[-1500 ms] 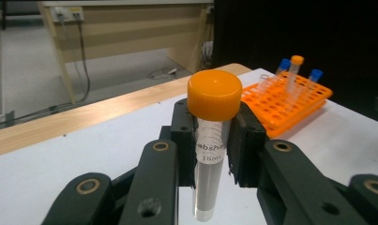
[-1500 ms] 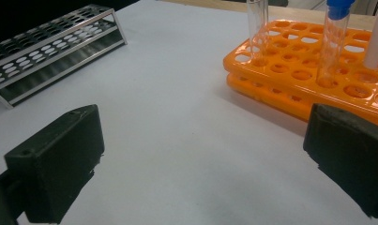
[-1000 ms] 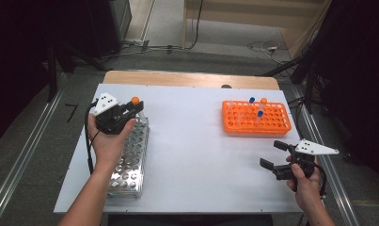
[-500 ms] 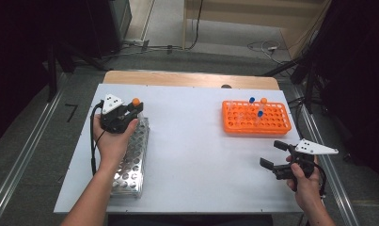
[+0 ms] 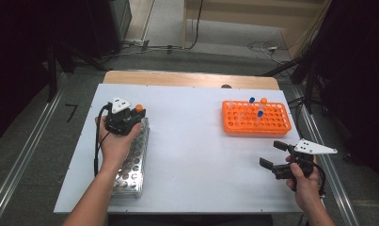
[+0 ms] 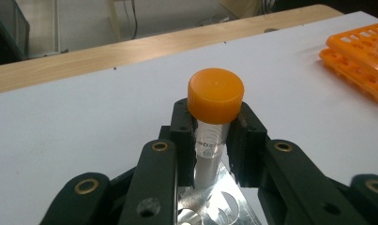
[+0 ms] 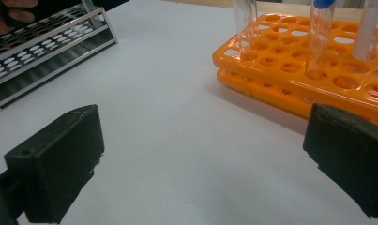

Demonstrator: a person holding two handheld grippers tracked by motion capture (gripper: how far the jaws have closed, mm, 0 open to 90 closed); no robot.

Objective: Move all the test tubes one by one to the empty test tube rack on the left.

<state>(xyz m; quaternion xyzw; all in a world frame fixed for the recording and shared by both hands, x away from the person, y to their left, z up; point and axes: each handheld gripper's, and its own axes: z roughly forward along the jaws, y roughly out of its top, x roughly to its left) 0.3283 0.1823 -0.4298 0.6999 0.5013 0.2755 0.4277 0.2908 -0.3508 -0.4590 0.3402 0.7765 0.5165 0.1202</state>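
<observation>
White table (image 5: 196, 155), two racks on it. Left gripper (image 6: 214, 136) pinches a tube (image 6: 211, 145) just under its orange cap, upright over the far end of the metal rack (image 5: 130, 169), forearm reaching forward. Right gripper (image 5: 274, 155) rests near the orange rack (image 5: 256, 117), jaws spread wide, holding nothing.

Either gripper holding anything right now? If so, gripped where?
The left gripper is shut on the orange-capped tube, gripping its clear body just under the cap, over the metal rack. The right gripper is open and holds nothing.
</observation>
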